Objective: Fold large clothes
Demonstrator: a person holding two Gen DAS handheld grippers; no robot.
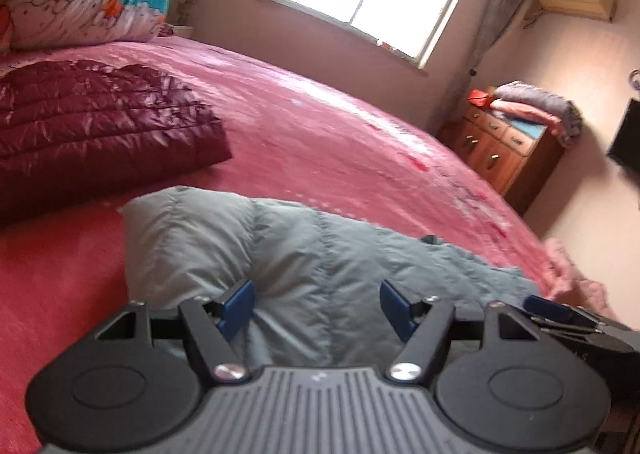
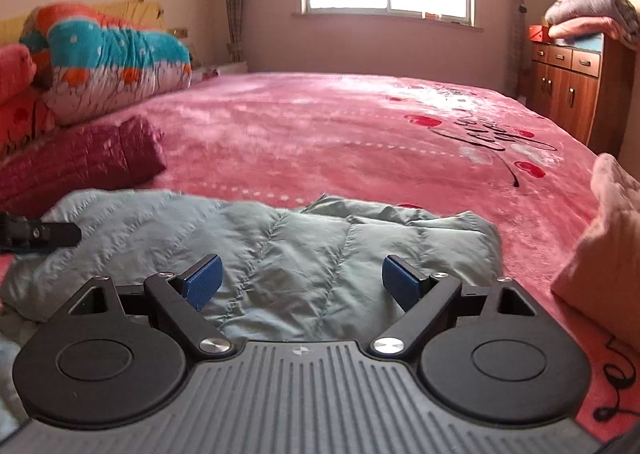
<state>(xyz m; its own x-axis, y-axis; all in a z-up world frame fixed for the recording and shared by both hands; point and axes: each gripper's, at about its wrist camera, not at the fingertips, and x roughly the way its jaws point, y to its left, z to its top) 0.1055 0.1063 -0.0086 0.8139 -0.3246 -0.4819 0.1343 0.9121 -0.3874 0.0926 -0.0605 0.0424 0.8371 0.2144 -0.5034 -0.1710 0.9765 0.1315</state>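
The left gripper [image 1: 316,308] and the right gripper [image 2: 302,280] both have their jaws spread wide over the gray jacket [image 2: 256,254], pinching nothing. The jacket lies at the near edge of the pink bed [image 2: 320,134]. The bed's middle is bare.

Loads of open pink bedspread [image 2: 320,134] past the grey puffer jacket [image 2: 260,246]; maroon quilted jacket [image 2: 80,162] and quilt pile [image 2: 108,58] crowd the left; probably a pink cushion [image 2: 600,238] blocks the right.
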